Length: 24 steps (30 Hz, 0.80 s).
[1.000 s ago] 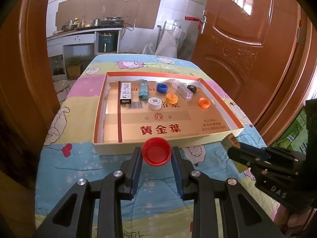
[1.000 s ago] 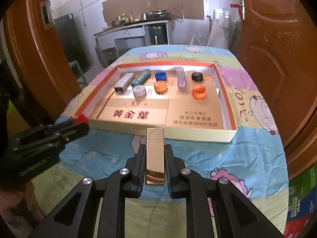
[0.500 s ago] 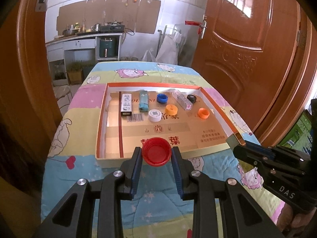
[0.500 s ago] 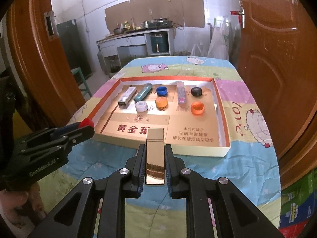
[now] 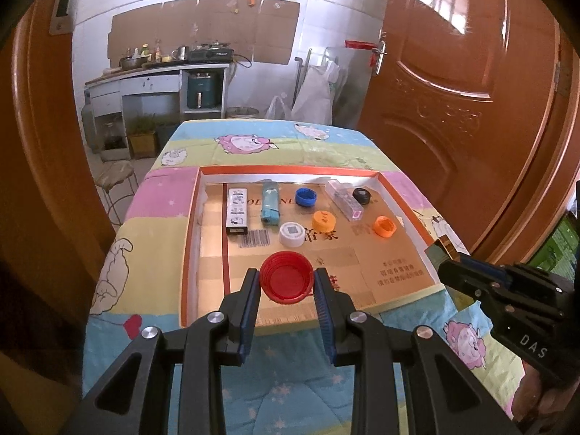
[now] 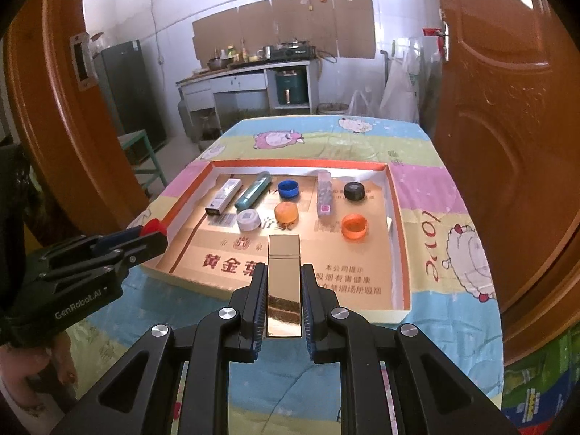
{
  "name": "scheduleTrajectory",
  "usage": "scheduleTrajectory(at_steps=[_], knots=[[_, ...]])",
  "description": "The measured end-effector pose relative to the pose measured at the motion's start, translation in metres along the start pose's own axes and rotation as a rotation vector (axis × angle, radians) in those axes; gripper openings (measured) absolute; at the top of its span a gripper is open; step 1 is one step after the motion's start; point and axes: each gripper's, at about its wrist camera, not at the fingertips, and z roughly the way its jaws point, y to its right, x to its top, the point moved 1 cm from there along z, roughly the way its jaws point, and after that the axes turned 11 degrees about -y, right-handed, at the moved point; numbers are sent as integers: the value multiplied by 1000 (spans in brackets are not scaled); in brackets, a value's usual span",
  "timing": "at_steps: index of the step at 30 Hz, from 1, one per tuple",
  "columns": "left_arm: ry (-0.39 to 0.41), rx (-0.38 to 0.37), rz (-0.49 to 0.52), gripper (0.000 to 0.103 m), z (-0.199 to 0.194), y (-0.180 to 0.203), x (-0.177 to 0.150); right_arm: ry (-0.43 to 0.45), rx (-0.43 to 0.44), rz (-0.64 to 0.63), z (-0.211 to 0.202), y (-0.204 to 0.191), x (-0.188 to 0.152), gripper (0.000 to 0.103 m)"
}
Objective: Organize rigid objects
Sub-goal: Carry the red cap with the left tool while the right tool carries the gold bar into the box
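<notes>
My left gripper (image 5: 287,284) is shut on a red bottle cap (image 5: 286,277) and holds it above the near part of a shallow orange-rimmed cardboard tray (image 5: 188,232). My right gripper (image 6: 283,279) is shut on a shiny gold rectangular lighter (image 6: 284,282), held above the tray's near edge (image 6: 217,291). In the tray lie a white lighter (image 5: 237,210), a teal lighter (image 5: 270,206), a clear pink-tipped lighter (image 5: 344,204), and blue (image 5: 305,196), black (image 5: 361,195), white (image 5: 292,233) and two orange caps (image 5: 323,220) (image 5: 385,226). The right gripper shows at the right of the left wrist view (image 5: 440,253).
The tray rests on a table under a pastel cartoon-sheep cloth (image 5: 253,143). A brown wooden door (image 5: 453,90) stands to the right. A stool (image 5: 116,175) stands left of the table. Kitchen cabinets (image 6: 232,90) line the far wall.
Both grippers have risen and moved forward over the tray, each still holding its object. The tray looks smaller and further below than before.
</notes>
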Motion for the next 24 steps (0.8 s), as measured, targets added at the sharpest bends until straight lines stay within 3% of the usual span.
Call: scheduleTrajectory(at_steps=[24], knots=[[-92, 39, -45, 30, 62, -19, 33, -45, 25, 1, 57, 24, 42, 18]])
